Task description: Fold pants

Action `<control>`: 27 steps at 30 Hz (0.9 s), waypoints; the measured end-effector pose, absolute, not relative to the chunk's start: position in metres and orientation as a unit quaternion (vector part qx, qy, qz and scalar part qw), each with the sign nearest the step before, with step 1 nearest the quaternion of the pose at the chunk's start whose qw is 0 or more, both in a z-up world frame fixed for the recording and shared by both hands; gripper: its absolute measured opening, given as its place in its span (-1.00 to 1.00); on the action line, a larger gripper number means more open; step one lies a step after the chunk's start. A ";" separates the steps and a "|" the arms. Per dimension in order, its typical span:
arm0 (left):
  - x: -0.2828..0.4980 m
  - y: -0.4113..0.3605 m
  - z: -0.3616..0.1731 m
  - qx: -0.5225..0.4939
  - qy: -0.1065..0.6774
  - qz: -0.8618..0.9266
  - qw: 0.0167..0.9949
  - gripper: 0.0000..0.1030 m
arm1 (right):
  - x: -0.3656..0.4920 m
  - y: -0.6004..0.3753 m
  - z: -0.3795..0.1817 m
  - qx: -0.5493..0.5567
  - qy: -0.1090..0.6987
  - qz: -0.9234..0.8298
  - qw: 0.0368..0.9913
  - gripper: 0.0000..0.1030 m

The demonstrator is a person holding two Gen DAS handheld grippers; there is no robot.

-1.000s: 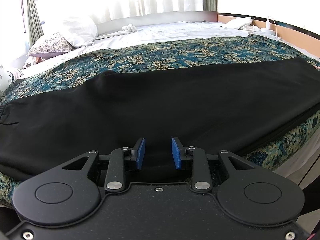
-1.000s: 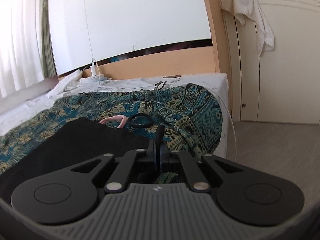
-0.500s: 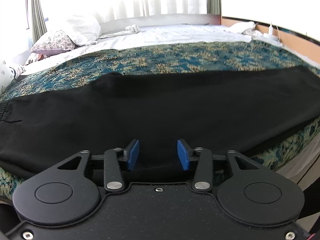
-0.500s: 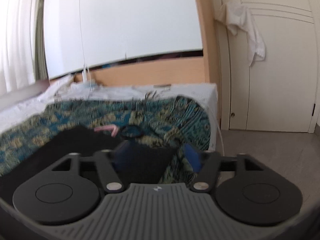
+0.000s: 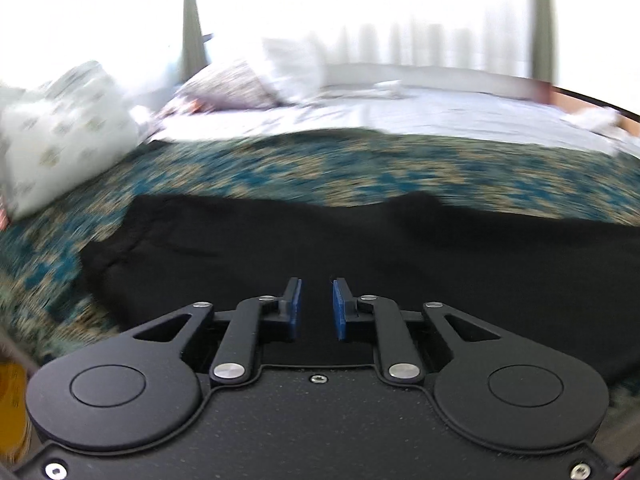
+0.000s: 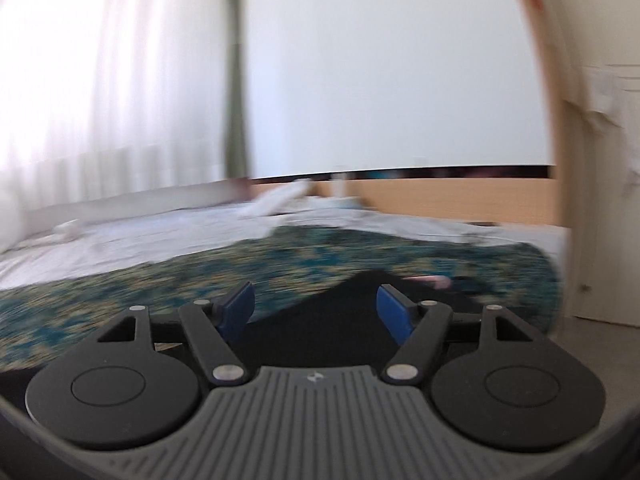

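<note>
Pants flat on bedspread, apparently halved lengthwise; cross folds left. Left gripper narrowly parted, empty; right gripper wide, empty.

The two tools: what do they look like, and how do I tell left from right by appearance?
Both have black linkage arms, round black discs at the sides, silver pivot screws and blue pads. The left tool sits on a flat, speckled black base plate. The right tool has a grey ribbed base with a small logo. No cables or sleeves show.
</note>
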State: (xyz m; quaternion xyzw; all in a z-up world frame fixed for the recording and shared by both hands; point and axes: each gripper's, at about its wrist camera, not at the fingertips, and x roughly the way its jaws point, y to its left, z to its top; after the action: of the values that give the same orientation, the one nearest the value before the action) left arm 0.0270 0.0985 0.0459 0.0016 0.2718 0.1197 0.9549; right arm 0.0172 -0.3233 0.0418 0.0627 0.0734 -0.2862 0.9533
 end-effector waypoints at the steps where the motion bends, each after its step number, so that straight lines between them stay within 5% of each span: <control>1: 0.030 0.112 0.042 -0.006 0.274 0.139 0.951 -0.70 | 0.019 -0.314 0.041 0.056 0.074 -0.265 0.960 0.56; 12: 0.031 0.157 0.017 -0.004 0.313 0.285 0.906 -0.72 | 0.041 -0.209 0.035 -0.005 0.120 -0.031 0.992 0.56; 20: 0.082 0.082 0.053 -0.037 0.270 0.105 0.956 -0.66 | 0.038 -0.129 0.017 -0.004 0.153 0.079 0.985 0.56; 27: 0.160 0.034 0.034 -0.009 0.327 0.013 0.945 -0.70 | 0.039 -0.093 -0.017 -0.045 0.194 0.093 0.976 0.41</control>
State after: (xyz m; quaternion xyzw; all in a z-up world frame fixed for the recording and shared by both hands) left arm 0.1604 0.0336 0.0344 -0.0085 0.3273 0.0132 0.9448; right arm 0.0389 -0.0933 -0.0169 -0.0445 0.1940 0.0927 0.9756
